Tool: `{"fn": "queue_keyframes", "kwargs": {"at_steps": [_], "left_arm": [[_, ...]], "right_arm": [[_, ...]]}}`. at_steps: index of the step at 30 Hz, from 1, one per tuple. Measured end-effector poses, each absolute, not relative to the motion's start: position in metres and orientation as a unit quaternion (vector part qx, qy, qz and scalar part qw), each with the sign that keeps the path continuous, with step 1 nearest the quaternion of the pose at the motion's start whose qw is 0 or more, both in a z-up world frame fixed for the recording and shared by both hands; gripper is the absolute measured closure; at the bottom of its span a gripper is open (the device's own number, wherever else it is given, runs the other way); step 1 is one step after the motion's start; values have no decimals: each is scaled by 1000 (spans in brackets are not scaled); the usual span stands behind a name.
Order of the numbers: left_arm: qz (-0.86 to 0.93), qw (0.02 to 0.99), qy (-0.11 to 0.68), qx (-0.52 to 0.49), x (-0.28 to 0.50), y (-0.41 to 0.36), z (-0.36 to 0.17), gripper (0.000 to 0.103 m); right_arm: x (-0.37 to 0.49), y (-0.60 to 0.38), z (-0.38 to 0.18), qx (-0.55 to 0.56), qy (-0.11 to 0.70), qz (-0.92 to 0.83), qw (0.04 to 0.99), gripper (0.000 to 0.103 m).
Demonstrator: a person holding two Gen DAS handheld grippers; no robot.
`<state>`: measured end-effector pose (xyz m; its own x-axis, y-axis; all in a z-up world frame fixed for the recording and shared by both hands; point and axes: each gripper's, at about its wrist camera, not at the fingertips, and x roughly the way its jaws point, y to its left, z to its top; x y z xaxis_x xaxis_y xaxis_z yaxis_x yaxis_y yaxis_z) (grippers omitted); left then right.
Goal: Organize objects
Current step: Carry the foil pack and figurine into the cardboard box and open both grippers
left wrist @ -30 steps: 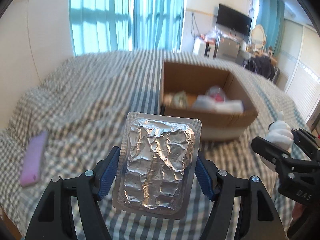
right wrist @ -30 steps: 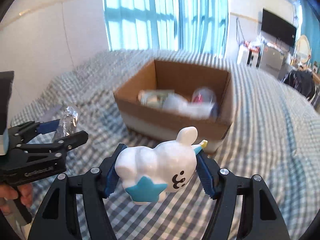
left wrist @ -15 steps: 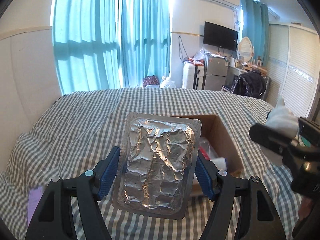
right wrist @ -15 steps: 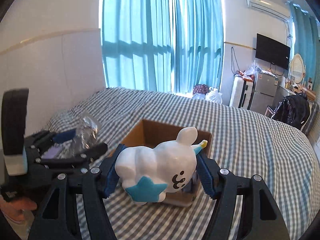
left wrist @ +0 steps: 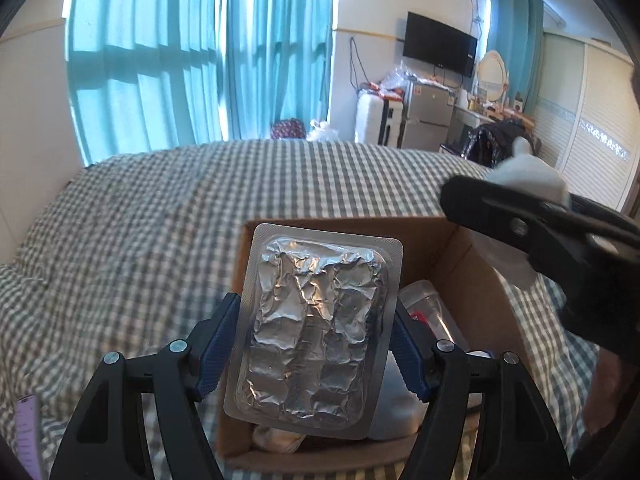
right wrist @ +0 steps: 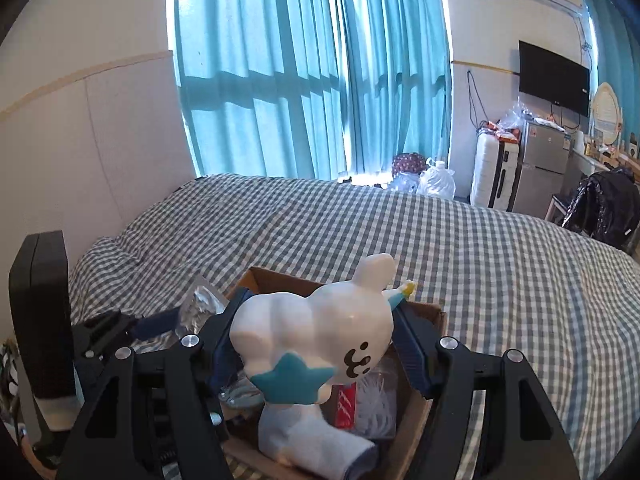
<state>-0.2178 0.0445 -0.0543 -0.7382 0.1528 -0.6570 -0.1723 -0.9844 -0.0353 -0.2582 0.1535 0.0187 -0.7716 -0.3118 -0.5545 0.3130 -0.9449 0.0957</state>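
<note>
My left gripper (left wrist: 316,340) is shut on a silver foil blister pack (left wrist: 316,332) and holds it upright above the open cardboard box (left wrist: 452,248). My right gripper (right wrist: 316,344) is shut on a white bunny figurine (right wrist: 320,340) with a blue star, also above the box (right wrist: 434,316). The box holds a white sock (right wrist: 304,444), a red-labelled packet (right wrist: 346,400) and clear plastic items. The right gripper and figurine (left wrist: 524,176) show at the right of the left wrist view. The left gripper and pack (right wrist: 200,304) show at the left of the right wrist view.
The box sits on a grey-and-white checked bed (left wrist: 160,232). A lilac phone (left wrist: 28,436) lies at the bed's near left edge. Teal curtains (right wrist: 300,72), a suitcase (right wrist: 492,168), a fridge and a TV (right wrist: 554,76) stand beyond the bed.
Both grippers have risen and moved forward over the box, each still holding its object. The box is now directly below and partly hidden behind the held items.
</note>
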Motion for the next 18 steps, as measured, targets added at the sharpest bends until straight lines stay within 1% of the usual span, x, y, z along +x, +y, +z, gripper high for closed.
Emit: {"fn": "queue_keyframes", "kwargs": {"at_steps": [6,11,13,15,16,17,18], "left_arm": [[927,101,17,-360,-234,50,-75,31],[927,110,47,-356,-235,56,-85,28],[926,119,53,-356,-233,56,-86,24],[927,116,57,-352,-232,56,-86,11],[928,115,53,-351,-231,55,-85,10],[927,119,49,-351,-230,54,-84,7],[927,122,46,-352,-231,53,-82,5]], "right_arm": [[-283,154,-1,315,-3,-937,154,36],[-293,152,-16,331,-9,-931,154,36],[-295,152,-19,337,-13,-929,151,36],[-293,152,-20,337,-15,-930,148,35],[-291,153,-19,333,-14,-932,141,32],[-289,153,-18,328,-12,-935,133,26],[-288,152,-16,322,-11,-938,129,24]]}}
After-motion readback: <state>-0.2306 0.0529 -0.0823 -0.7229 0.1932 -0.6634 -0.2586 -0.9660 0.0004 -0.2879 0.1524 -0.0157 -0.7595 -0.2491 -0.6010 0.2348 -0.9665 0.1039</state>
